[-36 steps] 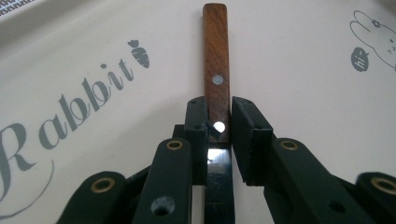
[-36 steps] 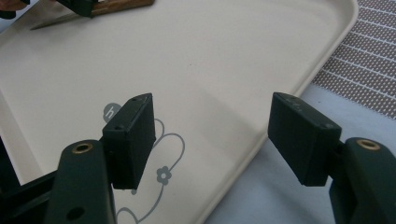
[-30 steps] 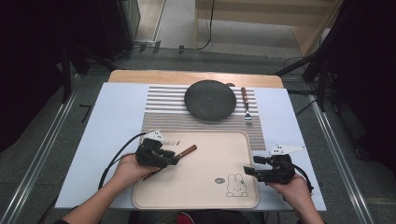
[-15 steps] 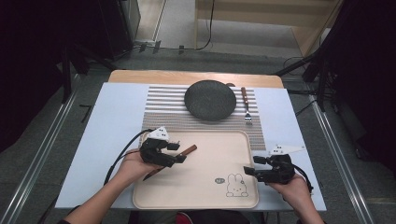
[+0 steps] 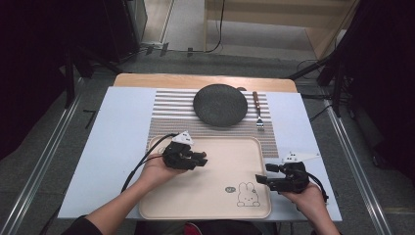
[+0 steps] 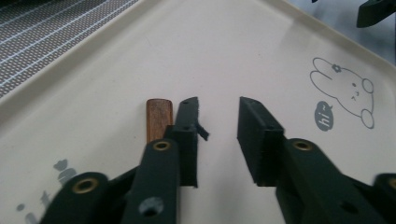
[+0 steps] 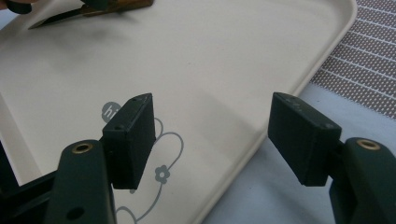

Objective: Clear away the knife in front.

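the knife's wooden handle (image 6: 159,117) shows in the left gripper view as a short brown stub; the rest of it is hidden behind the left-hand jaw, and it lies outside that jaw, not in the gap. in the right gripper view the knife (image 7: 88,10) sits at 11 o'clock on the cream tray (image 7: 224,56), its blade dark and blurred, the handle cut off by the top edge under the other gripper. in the high view the knife cannot be made out beneath the left gripper (image 5: 198,160), which sits over the tray's 10 o'clock corner.

the left gripper (image 6: 218,122) has its jaws apart with only bare tray between them; they have just been closing, and nothing is clamped. the right gripper (image 5: 262,180) rests at the tray's 4 o'clock edge, near the rabbit drawing (image 5: 247,194); its jaws stand wide apart and empty, straddling the tray's rim.

compared with a second ago, the left gripper has shifted toward 3 o'clock, further onto the tray, and the brown handle that stuck out beyond its jaws is now covered. the right gripper has stayed put. the dark plate (image 5: 220,105) and fork (image 5: 257,110) on the striped mat (image 5: 171,110) at 12 o'clock are unchanged.
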A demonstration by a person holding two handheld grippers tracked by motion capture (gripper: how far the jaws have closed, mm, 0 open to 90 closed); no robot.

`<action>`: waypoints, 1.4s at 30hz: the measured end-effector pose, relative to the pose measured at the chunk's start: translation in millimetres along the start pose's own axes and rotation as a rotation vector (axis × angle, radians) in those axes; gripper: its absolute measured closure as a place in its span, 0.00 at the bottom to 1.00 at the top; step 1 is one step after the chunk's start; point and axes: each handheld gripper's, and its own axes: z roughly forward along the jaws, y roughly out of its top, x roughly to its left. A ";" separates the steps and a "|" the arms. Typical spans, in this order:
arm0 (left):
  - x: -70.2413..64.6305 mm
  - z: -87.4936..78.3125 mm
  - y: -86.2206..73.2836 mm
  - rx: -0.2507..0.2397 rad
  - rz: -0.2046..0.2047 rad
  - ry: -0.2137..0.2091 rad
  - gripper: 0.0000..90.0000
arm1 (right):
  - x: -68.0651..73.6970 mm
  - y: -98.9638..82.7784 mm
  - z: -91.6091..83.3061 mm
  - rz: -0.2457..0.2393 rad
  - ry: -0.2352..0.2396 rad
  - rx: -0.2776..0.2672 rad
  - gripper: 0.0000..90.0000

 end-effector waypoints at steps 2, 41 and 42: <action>-0.1 2.1 -0.1 0.007 0.012 0.010 0.91 | -0.1 -0.1 -0.2 -0.002 0.001 -0.001 0.35; 27.9 -2.2 -8.0 0.053 -0.048 0.094 0.99 | 0.5 0.4 0.2 -0.007 0.007 -0.002 0.35; 30.7 -3.5 -8.6 0.056 -0.050 0.101 0.99 | 0.8 0.4 0.2 -0.005 0.008 0.000 0.35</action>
